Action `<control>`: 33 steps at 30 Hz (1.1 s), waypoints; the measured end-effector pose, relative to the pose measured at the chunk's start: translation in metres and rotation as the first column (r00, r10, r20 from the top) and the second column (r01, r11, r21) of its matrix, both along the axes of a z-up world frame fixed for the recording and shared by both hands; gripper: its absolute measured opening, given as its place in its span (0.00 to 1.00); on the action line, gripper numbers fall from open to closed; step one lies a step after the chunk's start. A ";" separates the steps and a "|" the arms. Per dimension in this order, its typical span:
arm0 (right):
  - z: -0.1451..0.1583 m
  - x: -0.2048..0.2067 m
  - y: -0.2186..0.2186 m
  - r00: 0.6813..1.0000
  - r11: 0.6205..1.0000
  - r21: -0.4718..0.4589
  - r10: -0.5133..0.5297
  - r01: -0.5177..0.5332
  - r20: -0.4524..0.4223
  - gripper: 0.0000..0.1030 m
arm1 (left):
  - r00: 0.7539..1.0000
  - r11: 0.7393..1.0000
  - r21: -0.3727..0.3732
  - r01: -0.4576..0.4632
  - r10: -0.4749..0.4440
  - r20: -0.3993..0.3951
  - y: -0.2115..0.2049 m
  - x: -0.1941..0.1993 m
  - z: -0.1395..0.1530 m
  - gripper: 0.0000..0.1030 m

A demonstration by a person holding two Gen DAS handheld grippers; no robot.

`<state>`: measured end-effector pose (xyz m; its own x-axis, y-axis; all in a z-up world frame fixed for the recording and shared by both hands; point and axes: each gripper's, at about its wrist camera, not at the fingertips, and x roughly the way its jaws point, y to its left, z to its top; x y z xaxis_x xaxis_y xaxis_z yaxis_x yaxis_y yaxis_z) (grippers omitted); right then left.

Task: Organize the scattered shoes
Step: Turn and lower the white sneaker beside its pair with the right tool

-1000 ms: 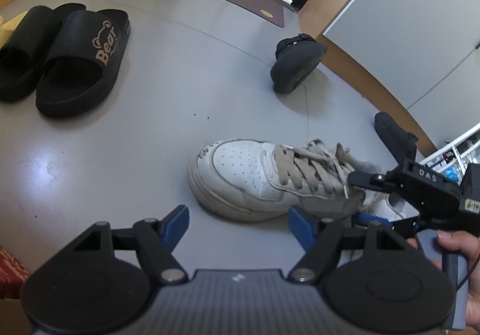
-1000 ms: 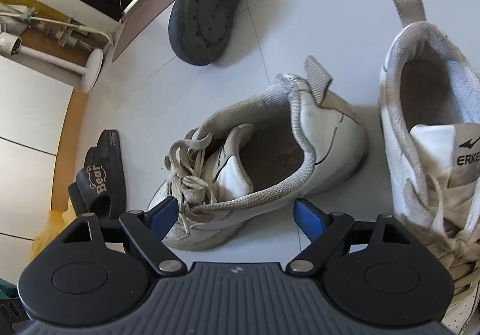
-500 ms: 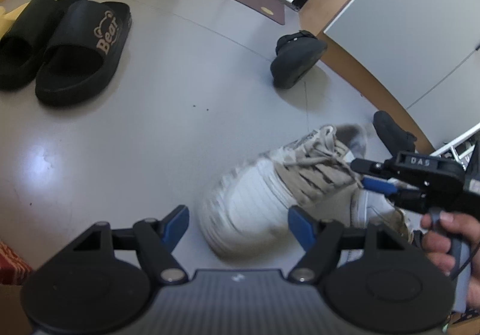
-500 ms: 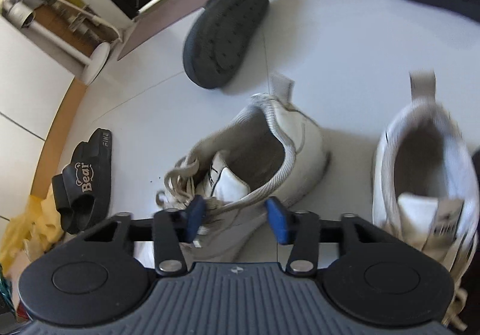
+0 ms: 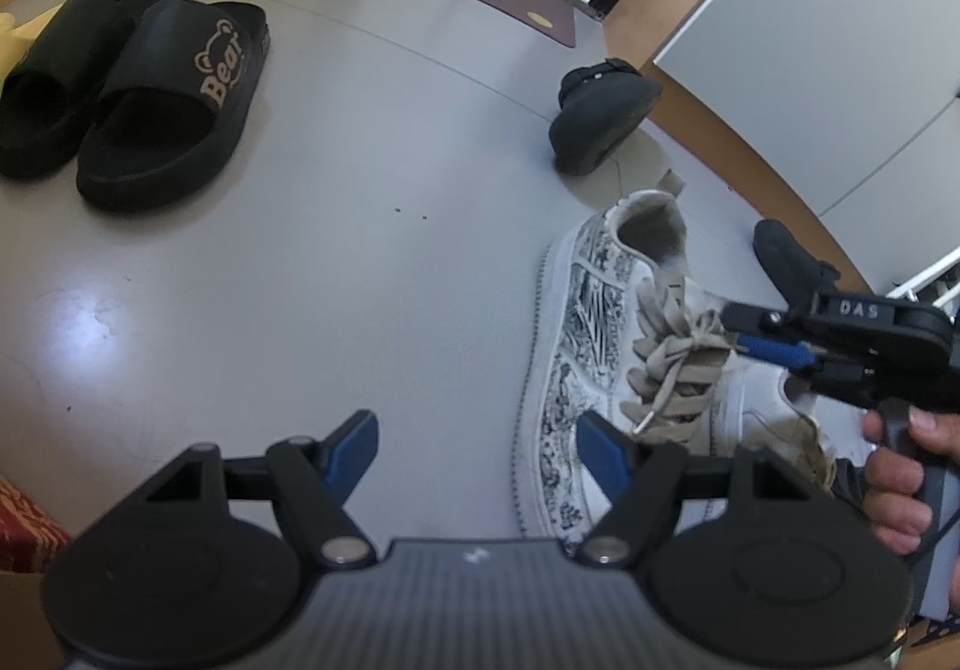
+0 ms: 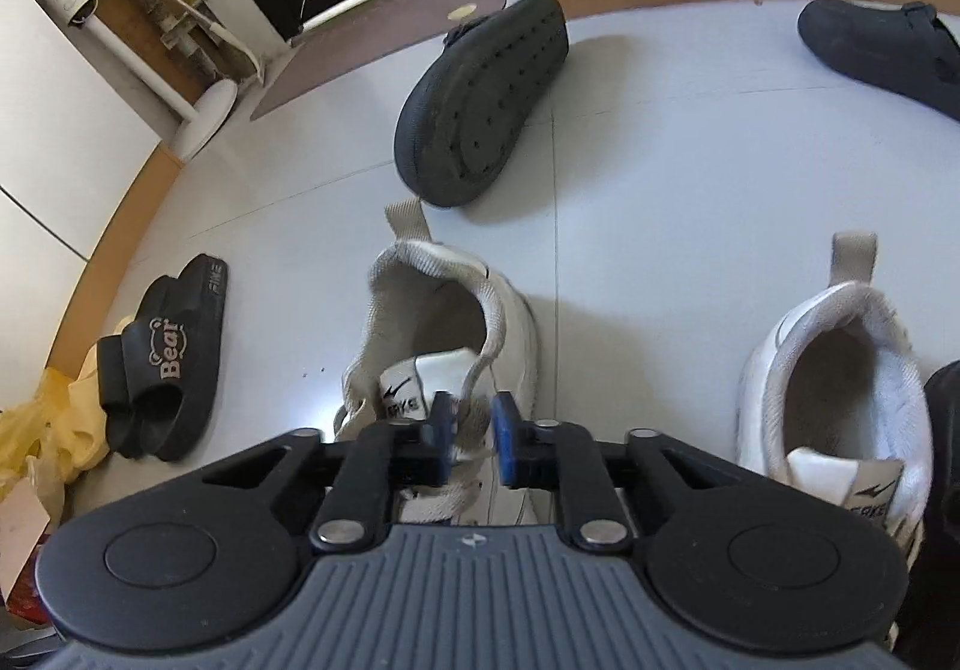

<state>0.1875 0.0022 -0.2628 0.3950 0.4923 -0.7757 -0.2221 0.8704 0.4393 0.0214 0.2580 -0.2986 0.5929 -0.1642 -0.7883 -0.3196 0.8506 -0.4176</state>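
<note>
The white sneaker (image 6: 444, 364) sits low in the centre of the right wrist frame, tipped on its side, its patterned sole showing in the left wrist view. The right gripper (image 6: 468, 439) pinches its collar and laces, fingers just starting to part. Its mate (image 6: 834, 394) stands at lower right. The left gripper (image 5: 477, 451) hovers over bare floor (image 5: 360, 250), fingers spread, nothing between. Black slides (image 5: 162, 100) lie upper left, a dark clog (image 6: 486, 100) overturned above centre.

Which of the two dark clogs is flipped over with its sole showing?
The dark clog nearer the doormat, just beyond the gripped white sneaker: its perforated sole faces the camera. The other clog, at the far right, sits upright, strap on top.
</note>
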 end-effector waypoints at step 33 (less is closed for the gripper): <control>-0.045 -0.040 0.037 0.998 0.988 -0.147 0.028 -0.037 -0.060 0.75 | 1.000 1.000 0.016 0.008 -0.008 -0.026 0.000 0.002 -0.007 0.71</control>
<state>0.1475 0.0391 -0.3082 0.3332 0.3821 -0.8620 -0.2294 0.9196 0.3190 0.0232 0.2584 -0.3059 0.5711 -0.1561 -0.8059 -0.3232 0.8597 -0.3955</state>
